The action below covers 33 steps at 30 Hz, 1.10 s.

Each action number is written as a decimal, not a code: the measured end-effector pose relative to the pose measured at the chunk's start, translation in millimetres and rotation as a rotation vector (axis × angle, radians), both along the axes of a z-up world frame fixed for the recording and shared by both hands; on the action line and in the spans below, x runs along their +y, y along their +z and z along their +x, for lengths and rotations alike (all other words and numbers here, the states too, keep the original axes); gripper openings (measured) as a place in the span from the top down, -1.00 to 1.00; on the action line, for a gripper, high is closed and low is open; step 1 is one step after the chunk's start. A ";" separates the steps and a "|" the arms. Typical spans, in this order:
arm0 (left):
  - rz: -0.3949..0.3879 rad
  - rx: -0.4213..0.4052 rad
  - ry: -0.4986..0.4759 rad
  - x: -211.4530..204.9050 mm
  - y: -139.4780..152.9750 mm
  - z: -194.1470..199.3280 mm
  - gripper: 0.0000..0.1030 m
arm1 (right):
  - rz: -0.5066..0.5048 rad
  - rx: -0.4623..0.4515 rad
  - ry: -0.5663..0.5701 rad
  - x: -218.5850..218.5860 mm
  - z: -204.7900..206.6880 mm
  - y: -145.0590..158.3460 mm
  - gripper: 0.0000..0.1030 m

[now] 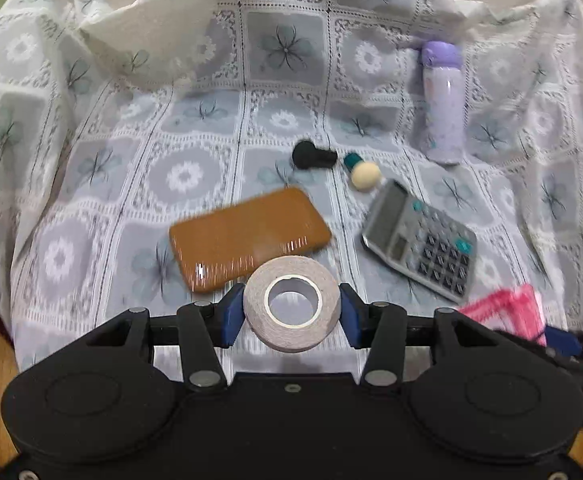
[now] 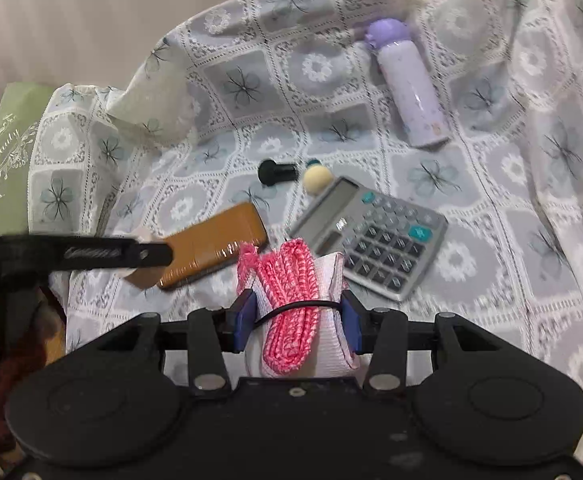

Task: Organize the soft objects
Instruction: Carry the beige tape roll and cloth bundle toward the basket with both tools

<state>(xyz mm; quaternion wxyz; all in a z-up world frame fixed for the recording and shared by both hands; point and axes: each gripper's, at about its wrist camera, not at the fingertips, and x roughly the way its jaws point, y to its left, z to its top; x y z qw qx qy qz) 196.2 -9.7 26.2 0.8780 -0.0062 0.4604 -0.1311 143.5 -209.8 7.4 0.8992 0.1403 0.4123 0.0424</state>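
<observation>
Left gripper (image 1: 292,312) was clamped on the tape roll (image 1: 291,309), lower centre of its frame, lifted above the cloth (image 1: 91,184), likely for sorting. Phone (image 1: 249,236) and calculator (image 1: 421,240) lay mid-frame, hard items left alone. Right gripper (image 2: 297,322) was clamped on the pink cord bundle (image 2: 291,308), lower centre, pads squeezing its sides.

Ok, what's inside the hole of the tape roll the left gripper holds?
Only patterned tablecloth shows through the tape roll, clamped in the left gripper. The cloth directly beneath the roll's body is hidden.
</observation>
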 end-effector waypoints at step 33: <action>0.066 0.212 -0.090 -7.3 -65.6 -112.8 0.05 | -0.035 0.270 0.078 13.7 -99.9 -39.2 0.10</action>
